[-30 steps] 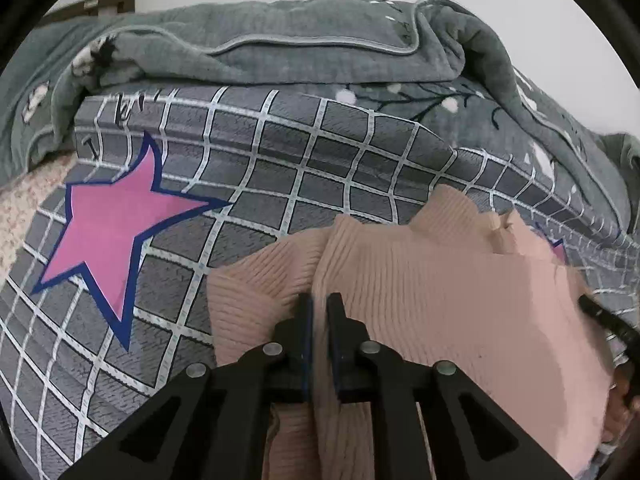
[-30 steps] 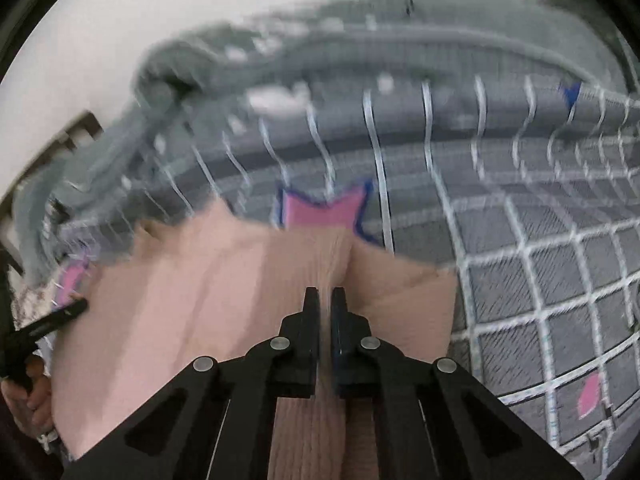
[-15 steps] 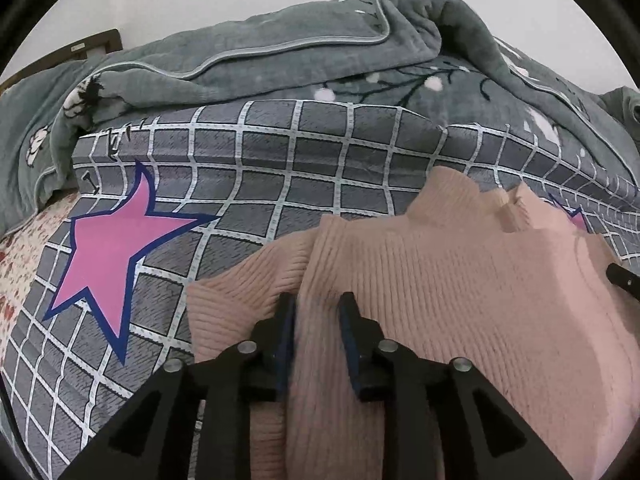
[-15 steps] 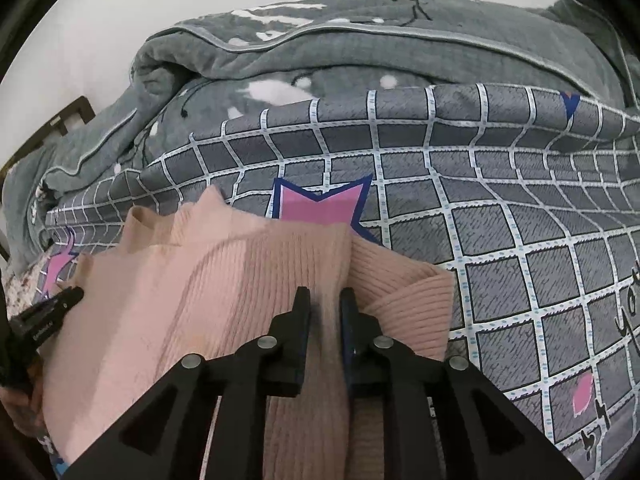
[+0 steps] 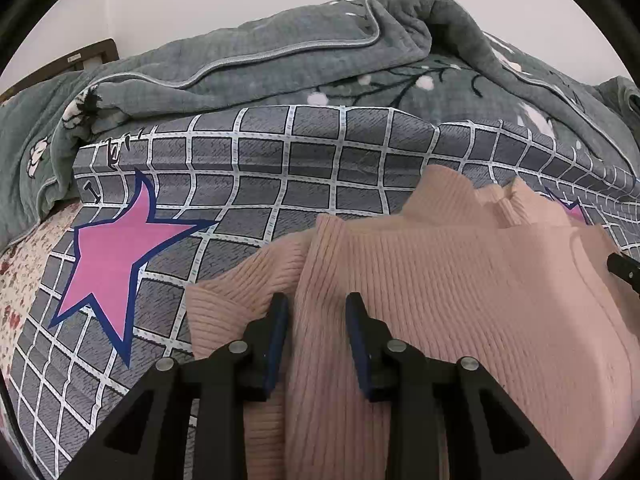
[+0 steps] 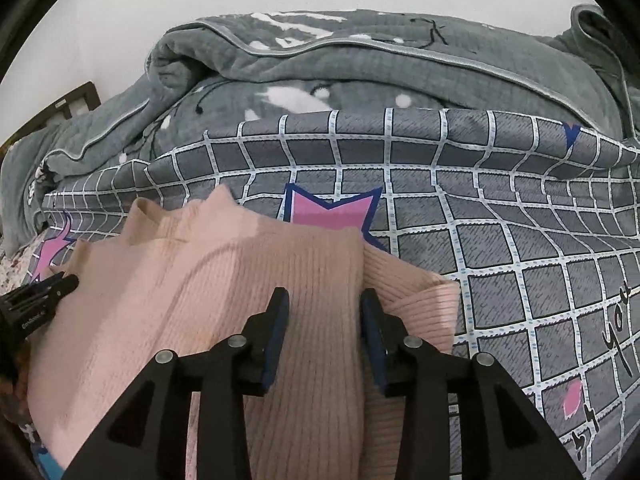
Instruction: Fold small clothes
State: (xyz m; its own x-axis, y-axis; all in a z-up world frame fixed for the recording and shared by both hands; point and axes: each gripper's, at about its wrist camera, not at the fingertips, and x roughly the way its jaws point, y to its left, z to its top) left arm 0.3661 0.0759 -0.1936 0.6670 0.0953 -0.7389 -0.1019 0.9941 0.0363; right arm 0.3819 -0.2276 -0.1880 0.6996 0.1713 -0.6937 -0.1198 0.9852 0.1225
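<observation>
Left wrist view: the pale pink ribbed knit sweater (image 5: 460, 300) is laid flat on the grey grid-printed bedspread with pink stars (image 5: 280, 168), a sleeve doubled over at each side. The left gripper (image 5: 316, 316) and right gripper (image 6: 324, 312) have just been opening; their jaws stand apart with knit between them, unpinched (released, seemingly). Cross folds are judged left to do
</observation>
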